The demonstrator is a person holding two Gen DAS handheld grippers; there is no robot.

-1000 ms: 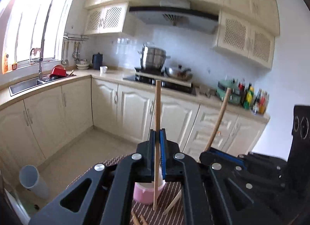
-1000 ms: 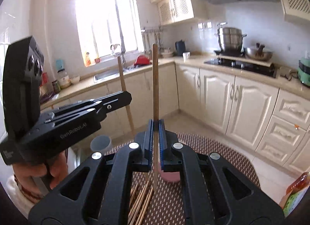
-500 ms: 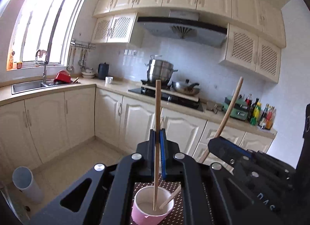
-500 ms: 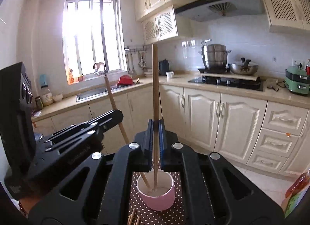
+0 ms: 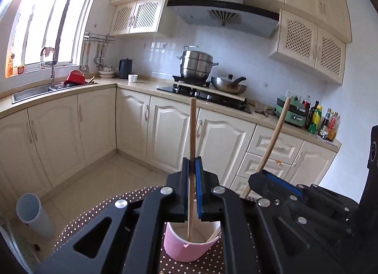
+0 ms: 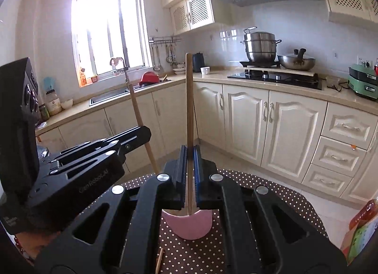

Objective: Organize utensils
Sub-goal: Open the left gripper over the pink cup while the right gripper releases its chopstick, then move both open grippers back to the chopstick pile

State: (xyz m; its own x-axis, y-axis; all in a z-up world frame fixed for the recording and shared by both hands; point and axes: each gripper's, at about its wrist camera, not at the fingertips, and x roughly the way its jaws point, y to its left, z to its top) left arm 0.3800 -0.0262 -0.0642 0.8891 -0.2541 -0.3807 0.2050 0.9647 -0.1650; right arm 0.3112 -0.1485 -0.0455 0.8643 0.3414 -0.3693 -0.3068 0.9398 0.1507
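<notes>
1. The left gripper (image 5: pixel 191 172) is clamped on an upright chopstick (image 5: pixel 191 156), its tip inside the pink cup (image 5: pixel 186 248).
2. The right gripper (image 6: pixel 189 160) pinches its own chopstick (image 6: pixel 189 108) above that cup on the dotted table (image 6: pixel 271 191).
3. Cabinets (image 5: pixel 94 127) stand beyond.

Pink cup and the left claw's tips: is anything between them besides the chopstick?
Nothing else. In the left wrist view the left claw is shut on the chopstick, whose lower end reaches down into the pink cup directly below.
</notes>
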